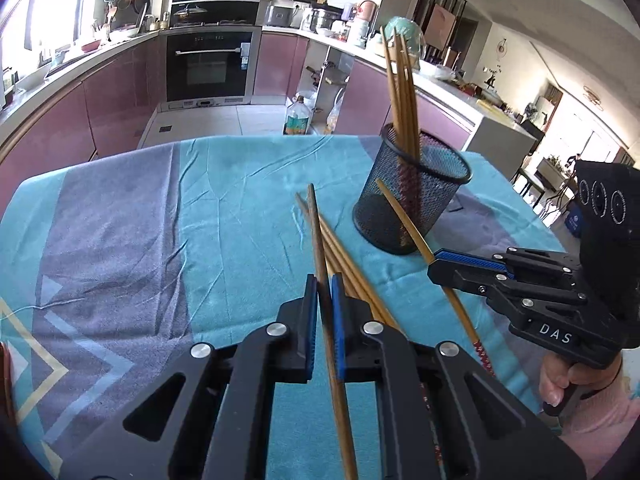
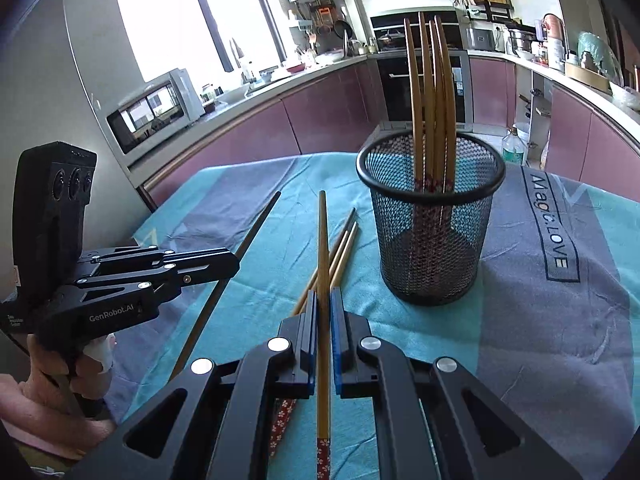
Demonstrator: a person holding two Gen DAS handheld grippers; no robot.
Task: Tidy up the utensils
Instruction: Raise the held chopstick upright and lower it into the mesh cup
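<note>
My left gripper [image 1: 324, 282] is shut on one wooden chopstick [image 1: 316, 232], which is lifted off the cloth and sticks out ahead past the pads. Several loose chopsticks [image 1: 352, 264] lie on the cloth just under and right of it. My right gripper [image 2: 324, 294] is shut on another chopstick [image 2: 323, 232], tip forward, above the loose chopsticks [image 2: 344, 244]. A black mesh cup [image 2: 430, 240] stands upright ahead of it to the right, with several chopsticks [image 2: 430, 100] standing in it. Each gripper shows in the other's view, right gripper [image 1: 434, 264] and left gripper [image 2: 236, 266], each gripping its stick.
A teal and grey cloth [image 1: 224, 208] covers the table, whose far edge drops to the kitchen floor. Purple cabinets and an oven [image 1: 208, 64] stand beyond. A person's hand [image 1: 560, 380] holds the right gripper's handle. The mesh cup [image 1: 412, 200] stands at the right.
</note>
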